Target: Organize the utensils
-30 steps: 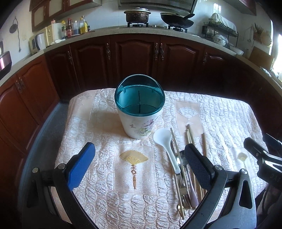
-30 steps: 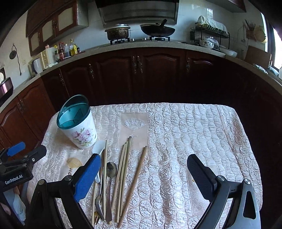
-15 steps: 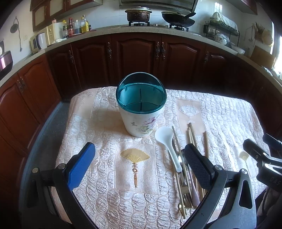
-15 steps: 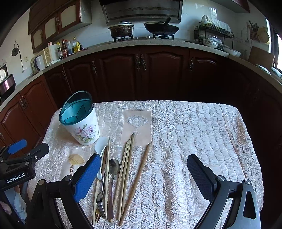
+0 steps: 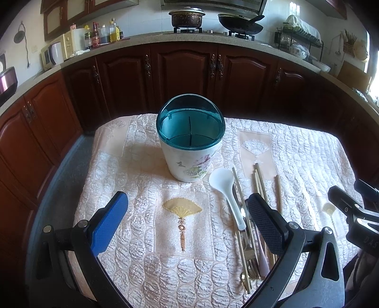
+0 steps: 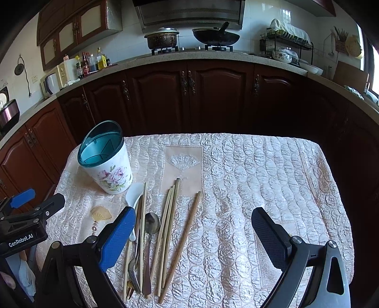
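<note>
A round floral ceramic holder [image 6: 111, 169] with a divided teal plastic rim is being kept on the quilted, satin-covered counter [image 6: 248, 180]. Beside it, a glossy white spoon [image 5: 225, 189], metal cutlery [image 6: 149, 237] and slender wooden chopsticks [image 6: 170, 227] are lying loose. Both the left gripper [image 5: 187, 222] and the right gripper [image 6: 194, 233] are being held spread, empty.

a curved run of dark wooden cabinets [image 6: 189, 94] wraps the room under a pale speckled counter [image 6: 236, 55]. on the stove sit a lidded pot [image 6: 162, 39] and a black wok [image 6: 216, 35], below a range hood [image 6: 189, 11]. bottles [image 6: 94, 61] cluster at the left near a kettle [image 6: 51, 83]; a dish rack [image 6: 287, 46] stands at the right. the wall is white tile. daylight enters from a window [image 6: 375, 68] at the far right. the bench wears a quilted cream cloth [image 6: 260, 170].
</note>
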A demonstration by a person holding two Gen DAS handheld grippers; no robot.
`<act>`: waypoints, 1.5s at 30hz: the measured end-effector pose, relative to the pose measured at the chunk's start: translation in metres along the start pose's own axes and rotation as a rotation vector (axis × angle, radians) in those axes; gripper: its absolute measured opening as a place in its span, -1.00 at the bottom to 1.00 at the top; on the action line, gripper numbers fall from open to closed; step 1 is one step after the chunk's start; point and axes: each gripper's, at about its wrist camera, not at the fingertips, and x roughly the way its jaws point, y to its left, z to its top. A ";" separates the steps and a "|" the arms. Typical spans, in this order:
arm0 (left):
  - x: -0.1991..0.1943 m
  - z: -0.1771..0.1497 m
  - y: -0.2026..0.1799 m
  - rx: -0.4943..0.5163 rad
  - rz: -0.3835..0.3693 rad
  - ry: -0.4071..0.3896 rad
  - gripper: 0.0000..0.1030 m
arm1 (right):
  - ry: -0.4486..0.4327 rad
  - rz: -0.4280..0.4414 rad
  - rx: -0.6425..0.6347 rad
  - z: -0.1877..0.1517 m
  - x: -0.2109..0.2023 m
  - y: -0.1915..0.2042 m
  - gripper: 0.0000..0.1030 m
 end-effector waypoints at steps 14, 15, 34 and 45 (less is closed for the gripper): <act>0.003 -0.001 -0.001 -0.001 0.000 0.009 0.98 | 0.014 0.003 -0.011 -0.002 0.003 0.001 0.90; 0.003 -0.002 -0.001 -0.001 0.000 0.009 0.98 | 0.015 0.003 -0.011 -0.001 0.004 0.001 0.90; 0.007 -0.003 -0.002 0.001 -0.005 0.024 0.98 | 0.038 0.001 -0.019 -0.002 0.008 0.001 0.90; 0.010 -0.004 -0.002 0.003 -0.002 0.029 0.98 | 0.050 -0.004 -0.022 -0.004 0.012 0.001 0.90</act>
